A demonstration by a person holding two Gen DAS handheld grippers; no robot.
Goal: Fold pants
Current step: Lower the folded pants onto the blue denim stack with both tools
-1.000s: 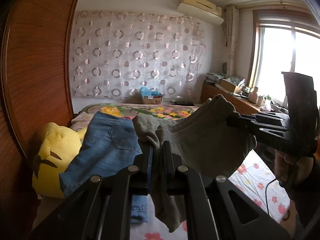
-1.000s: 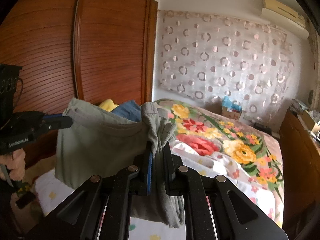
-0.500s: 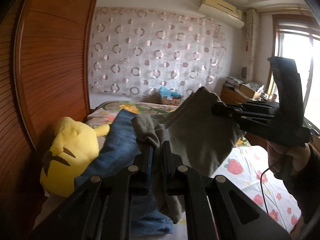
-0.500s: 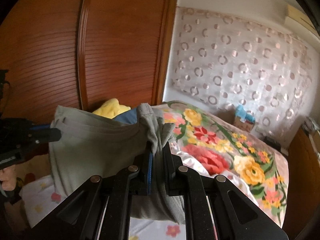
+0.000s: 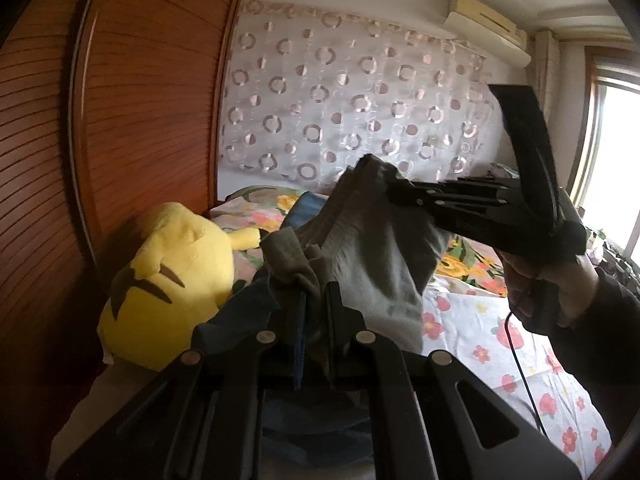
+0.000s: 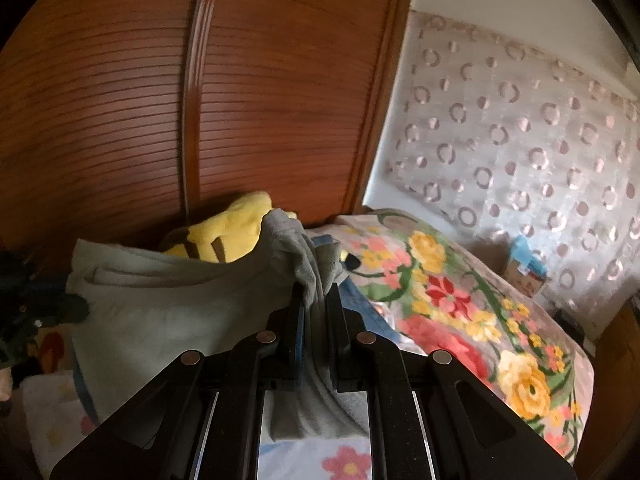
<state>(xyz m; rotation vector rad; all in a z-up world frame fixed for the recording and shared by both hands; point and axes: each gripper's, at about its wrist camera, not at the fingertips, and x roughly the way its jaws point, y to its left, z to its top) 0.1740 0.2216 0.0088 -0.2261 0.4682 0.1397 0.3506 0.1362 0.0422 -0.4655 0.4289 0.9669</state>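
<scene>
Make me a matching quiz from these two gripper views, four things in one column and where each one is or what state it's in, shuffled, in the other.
Column one:
1. grey pants
2. yellow plush toy
3. blue jeans
4. air conditioner

Column two:
A. mounted high on the wall above the circle-patterned curtain
B. lying on the bed, partly behind the held cloth
C. held up off the bed, pinched by both the left gripper and the right gripper
D. resting at the bedside by the wooden wardrobe

Pairs: 1-C, 2-D, 3-B, 4-A
</scene>
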